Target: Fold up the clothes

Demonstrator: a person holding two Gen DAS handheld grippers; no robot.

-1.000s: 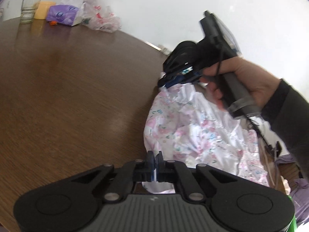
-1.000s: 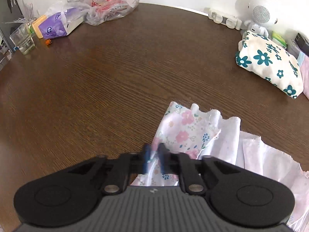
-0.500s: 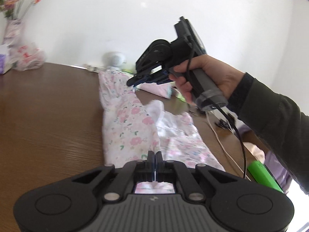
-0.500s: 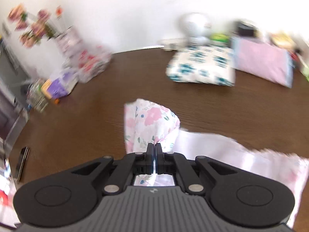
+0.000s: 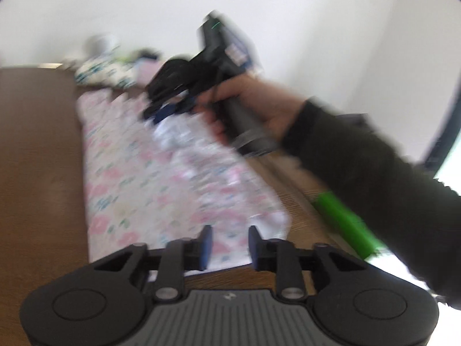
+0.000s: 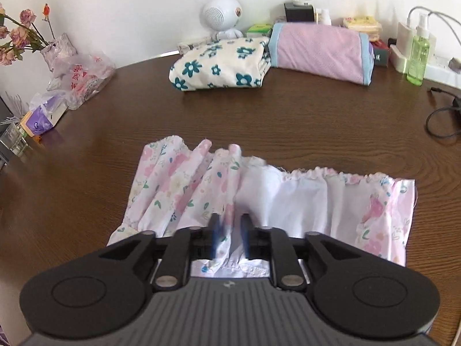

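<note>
Right wrist view, one floral garment (image 6: pixel 184 184), two folded stacks (image 6: pixel 222 63), grippers (image 6: pixel 230 230) opening.

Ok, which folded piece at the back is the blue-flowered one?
Look to the far edge of the brown table, below the white round speaker. The folded cream cloth lies left of the pink bundle; only it has teal-blue flowers.

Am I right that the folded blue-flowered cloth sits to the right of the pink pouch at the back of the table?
Not quite: in the right wrist view the blue-flowered cloth sits to the left of the pink pouch, at the back of the table.
</note>
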